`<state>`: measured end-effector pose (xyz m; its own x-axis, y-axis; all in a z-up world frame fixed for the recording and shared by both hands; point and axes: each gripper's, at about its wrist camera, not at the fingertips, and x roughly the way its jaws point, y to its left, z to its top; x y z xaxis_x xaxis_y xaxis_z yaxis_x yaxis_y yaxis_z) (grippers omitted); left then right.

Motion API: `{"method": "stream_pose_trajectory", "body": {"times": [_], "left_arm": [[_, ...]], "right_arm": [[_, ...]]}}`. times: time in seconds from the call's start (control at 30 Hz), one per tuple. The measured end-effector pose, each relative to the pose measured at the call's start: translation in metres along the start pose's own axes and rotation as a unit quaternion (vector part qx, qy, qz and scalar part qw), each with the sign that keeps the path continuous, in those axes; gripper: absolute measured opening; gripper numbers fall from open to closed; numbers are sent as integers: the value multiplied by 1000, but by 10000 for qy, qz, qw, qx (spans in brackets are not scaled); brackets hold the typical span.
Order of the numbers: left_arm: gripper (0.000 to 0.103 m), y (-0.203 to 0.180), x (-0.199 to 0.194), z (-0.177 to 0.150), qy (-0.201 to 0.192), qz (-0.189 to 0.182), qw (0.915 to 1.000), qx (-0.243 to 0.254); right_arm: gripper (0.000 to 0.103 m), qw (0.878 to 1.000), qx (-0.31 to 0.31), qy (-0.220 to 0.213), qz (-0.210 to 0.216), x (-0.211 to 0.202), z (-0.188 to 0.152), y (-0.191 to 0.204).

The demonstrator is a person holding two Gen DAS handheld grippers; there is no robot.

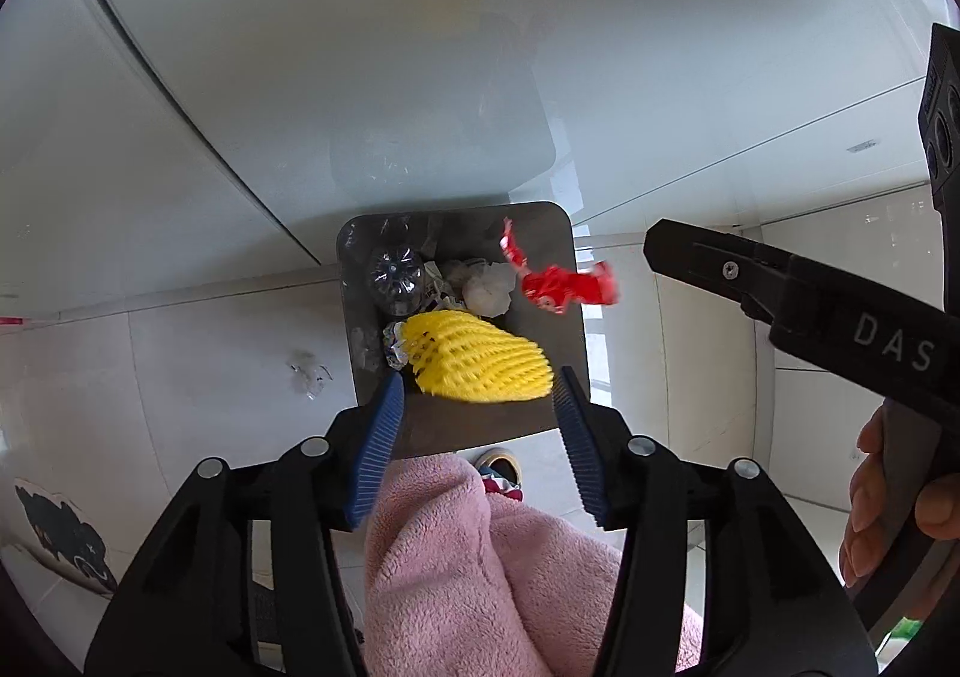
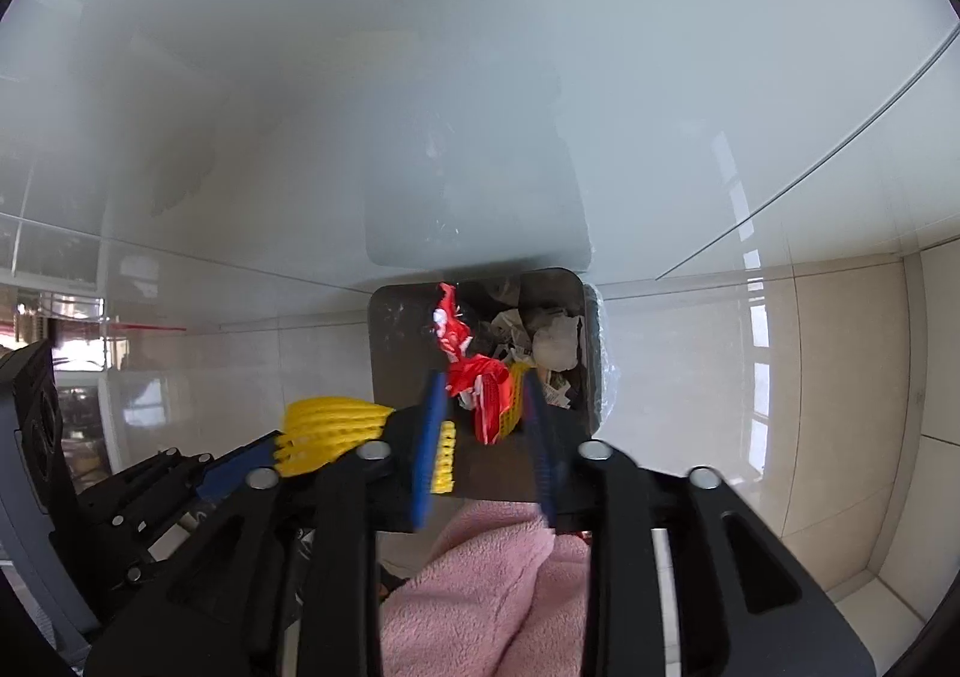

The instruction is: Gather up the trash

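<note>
Left wrist view, near to far.

1. Pink fleece [image 1: 480, 557], lower centre, under the rig.
2. Left gripper [image 1: 477, 395]: fingers spread apart, clasping nothing.
3. Yellow net [image 1: 480, 359]: just ahead of and between the left fingertips, apparently clear of both pads; long axis crosswise to the fingers, running left to right in the frame. It sits over the bin's near edge, seemingly dropping in.
4. Bin [image 1: 573, 329]: dark, square, centre frame, against the white wall; bottle [image 1: 396, 275] and crumpled paper [image 1: 489, 287] inside.
5. Red wrapper [image 1: 564, 284]: over the bin's right rim, loose.

Right wrist view.

6. Right gripper [image 2: 483, 407]: fingers parted; the wrapper lies between and beyond the tips, long axis along the fingers, contact uncertain. This hand is the nearer to it.

Judgement: both pieces are released over the bin.
</note>
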<state>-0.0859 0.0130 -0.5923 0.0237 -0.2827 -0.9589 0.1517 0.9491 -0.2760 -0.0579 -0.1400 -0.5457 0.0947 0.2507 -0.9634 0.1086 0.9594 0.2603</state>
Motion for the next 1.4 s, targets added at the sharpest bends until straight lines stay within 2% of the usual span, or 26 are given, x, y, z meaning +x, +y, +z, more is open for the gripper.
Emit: {"method": "stream_pose_trajectory", "body": {"times": [0.03,0.1,0.13,0.2,0.23,0.27,0.53,0.8,0.97,1.13,1.2,1.3,1.4], "left_arm": [[57,1,-2,-1,-25,10,10000,-28],[73,1,-5,-2,-56,41,10000,-55],[78,1,-6,-2,-75,64,9999,-54],[94,0,-10,-3,-119,133,9998,-34],[95,0,-12,-3,-149,162,9998,-28],[95,0,-15,-3,-175,178,9997,-20],[95,-17,-63,-7,-563,278,9980,-16],[95,-45,-157,-2,-1333,474,9896,251],[95,-66,-226,-1,-1928,642,9784,389],[95,-85,-296,0,-2486,552,9660,452],[95,-92,-321,2,-2700,586,9601,427],[95,-98,-353,5,-2889,595,9547,391],[95,-106,-390,6,-3247,749,9418,447]], "right_arm": [[62,10000,33,-56,48,-1,0,0],[65,9999,41,-111,48,-3,0,0],[69,9999,38,-120,47,-3,-1,0],[89,9998,35,-206,-11,-7,-1,0],[93,9997,27,-243,-42,-9,-1,-1],[101,9996,15,-268,-77,-12,-1,-1],[100,9979,-166,-525,-337,-59,0,-2],[100,9928,-397,-1004,-513,-142,-3,7],[100,9853,-582,-1332,-894,-202,-3,15],[100,9758,-712,-1830,-961,-275,1,26],[100,9717,-727,-2085,-842,-297,0,29],[100,9648,-709,-2397,-814,-333,-1,33],[100,9551,-749,-2700,-962,-367,0,38]]}}
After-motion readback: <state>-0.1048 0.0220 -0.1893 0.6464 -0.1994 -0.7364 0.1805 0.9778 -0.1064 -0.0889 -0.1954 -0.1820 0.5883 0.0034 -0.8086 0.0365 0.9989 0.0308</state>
